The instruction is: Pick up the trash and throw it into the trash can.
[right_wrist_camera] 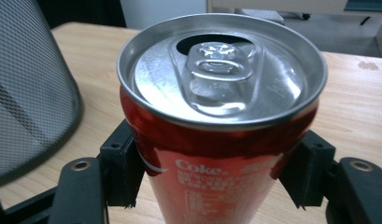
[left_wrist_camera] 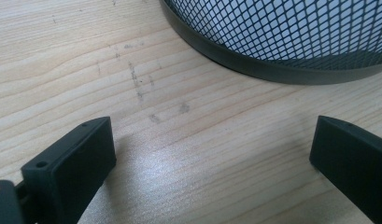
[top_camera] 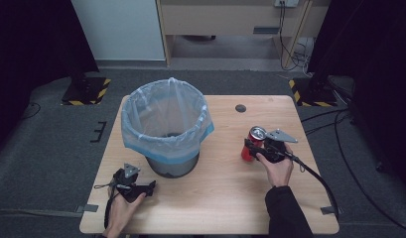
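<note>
One red can (right_wrist_camera: 216,140) stands upright on the tabletop (top_camera: 225,193), clamped between the right gripper (top_camera: 253,148) fingers (right_wrist_camera: 121,163). One lined bin (top_camera: 166,126) sits just ahead of the left gripper (top_camera: 150,187), whose fingers (left_wrist_camera: 72,163) gape wide, holding nothing.

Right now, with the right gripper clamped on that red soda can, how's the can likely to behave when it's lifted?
The can is already opened, so it is probably light, though any leftover drink could spill if tilted. Its thin wall may dent under the right gripper, whose jaws press both sides. The glossy round side looks slippery, so it might twist or slide in the grip.
</note>
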